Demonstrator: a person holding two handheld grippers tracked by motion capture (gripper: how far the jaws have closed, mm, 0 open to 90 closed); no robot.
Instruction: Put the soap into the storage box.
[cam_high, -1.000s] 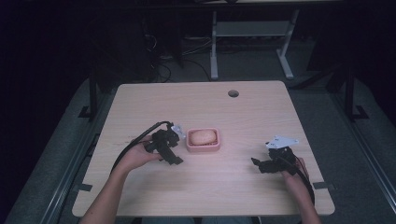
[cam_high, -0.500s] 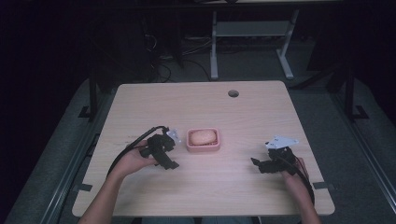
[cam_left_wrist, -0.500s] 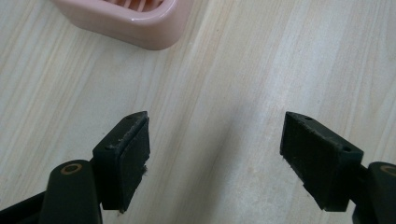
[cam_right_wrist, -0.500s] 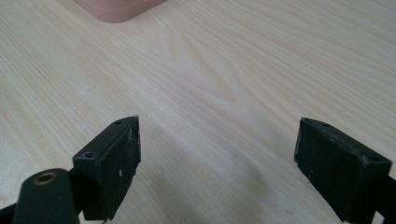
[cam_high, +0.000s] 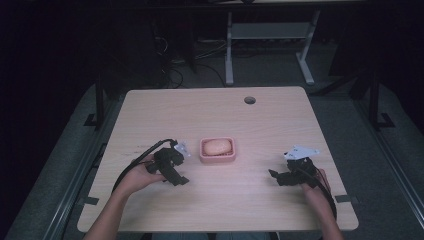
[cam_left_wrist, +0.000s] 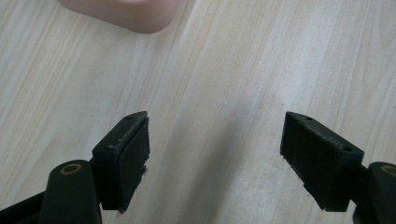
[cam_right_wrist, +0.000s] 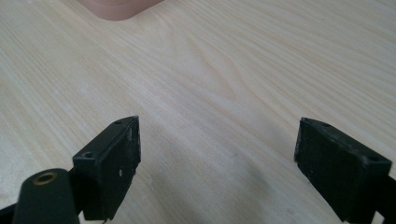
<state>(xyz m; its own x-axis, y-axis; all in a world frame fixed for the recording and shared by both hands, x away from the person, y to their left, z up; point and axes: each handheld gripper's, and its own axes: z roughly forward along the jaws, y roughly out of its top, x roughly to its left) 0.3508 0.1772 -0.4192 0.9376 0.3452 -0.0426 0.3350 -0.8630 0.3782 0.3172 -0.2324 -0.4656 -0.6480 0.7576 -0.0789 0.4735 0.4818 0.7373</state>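
Pink tray (cam_high: 217, 158) w/ a pale rounded item (cam_high: 217, 146) in it sits mid-tabletop (cam_high: 250, 125), just right of the left gripper (cam_high: 179, 177) and well apart from the right gripper (cam_high: 273, 175), so it lies btwn the two. Left gripper view: jaws spread wide over bare wood, nothing btwn them, tray corner (cam_left_wrist: 126, 14) at top left, ahead of the jaws. Right gripper view: jaws likewise wide apart & empty, w/ the tray edge (cam_right_wrist: 119, 8) at the top, farther off.
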